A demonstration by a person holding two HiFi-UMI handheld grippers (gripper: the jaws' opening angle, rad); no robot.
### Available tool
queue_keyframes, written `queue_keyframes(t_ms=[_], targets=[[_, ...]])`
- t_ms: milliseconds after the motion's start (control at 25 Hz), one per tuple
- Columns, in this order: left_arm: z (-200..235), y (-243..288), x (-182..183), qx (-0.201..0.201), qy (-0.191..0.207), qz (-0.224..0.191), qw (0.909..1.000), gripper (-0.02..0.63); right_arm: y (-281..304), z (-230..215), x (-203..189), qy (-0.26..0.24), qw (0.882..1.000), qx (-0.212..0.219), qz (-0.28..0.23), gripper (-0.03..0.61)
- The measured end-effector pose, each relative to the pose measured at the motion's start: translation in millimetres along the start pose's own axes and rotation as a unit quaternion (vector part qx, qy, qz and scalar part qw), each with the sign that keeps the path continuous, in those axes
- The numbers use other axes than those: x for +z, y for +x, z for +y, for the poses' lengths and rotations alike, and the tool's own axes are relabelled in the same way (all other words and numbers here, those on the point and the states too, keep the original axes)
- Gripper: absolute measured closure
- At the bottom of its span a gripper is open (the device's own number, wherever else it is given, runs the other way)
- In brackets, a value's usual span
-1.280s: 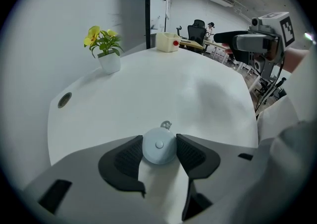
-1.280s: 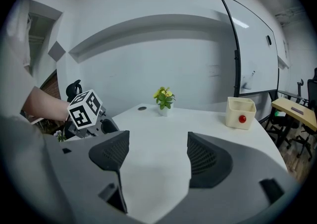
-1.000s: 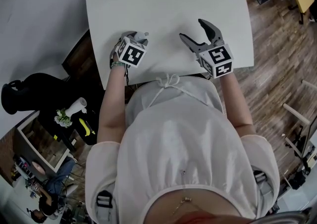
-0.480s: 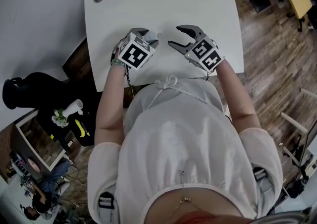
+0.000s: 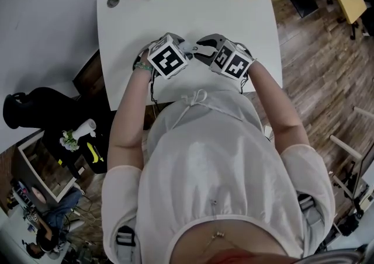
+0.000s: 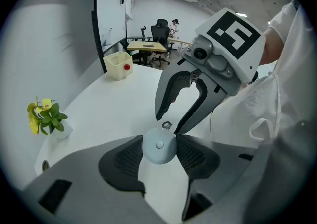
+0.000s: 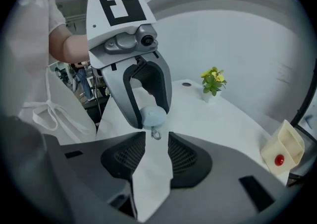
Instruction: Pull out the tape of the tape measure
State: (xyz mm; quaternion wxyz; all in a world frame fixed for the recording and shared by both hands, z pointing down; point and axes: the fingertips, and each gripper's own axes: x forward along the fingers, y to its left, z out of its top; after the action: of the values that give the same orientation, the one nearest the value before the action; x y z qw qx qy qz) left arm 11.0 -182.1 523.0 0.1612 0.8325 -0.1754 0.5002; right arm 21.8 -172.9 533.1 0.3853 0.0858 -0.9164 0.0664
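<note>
- Here, the left claw (image 6: 159, 144) is pinched shut on the tape measure (image 6: 159, 148), a small pale blue puck, and holds it up off the white surface (image 5: 175, 6), close in front of the person.
- The right claw (image 7: 156, 139) has just been closing. Its jaws are still a little apart, with the pull ring (image 7: 155, 134) at their mouth but not yet pinched.
- The case looks like smooth, rounded plastic with a centre button. It is probably light and stiff, and its curved rim could slip or twist between the pads (image 6: 124, 161).
- The dark, meshed pads look rubbery, which should help the grip on the rim.
- The ring is a thin metal loop, small and free to swing, so it is easy to miss.
- The best place to take hold is the ring itself, squarely across the loop.
- The tape inside is likely soft and spring-wound, so I expect steady resistance to a pull, best made straight out and away from the case.
</note>
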Motion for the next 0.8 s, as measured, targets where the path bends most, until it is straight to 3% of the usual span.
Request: queue_keyframes(t_ms=[320,440,560,800], targets=[[0,8,6,-0.013,0.001,0.006,0.9999,0.386,6,1,-7,-0.049,0.998,0.027,0.041,0.526],[7,8,8,0.005,0.010,0.006,0.9999,0.385,7,1,-11,-0.045,0.997,0.037,0.045,0.545],[-2,13,2,-0.017,-0.006,0.011,0.9998,0.385,8,1,-14,-0.031,0.997,0.046,0.048,0.563],[3,13,4,-0.006,-0.018,-0.005,0.9998,0.385,5,-6,-17,-0.016,0.998,0.035,0.056,0.565]])
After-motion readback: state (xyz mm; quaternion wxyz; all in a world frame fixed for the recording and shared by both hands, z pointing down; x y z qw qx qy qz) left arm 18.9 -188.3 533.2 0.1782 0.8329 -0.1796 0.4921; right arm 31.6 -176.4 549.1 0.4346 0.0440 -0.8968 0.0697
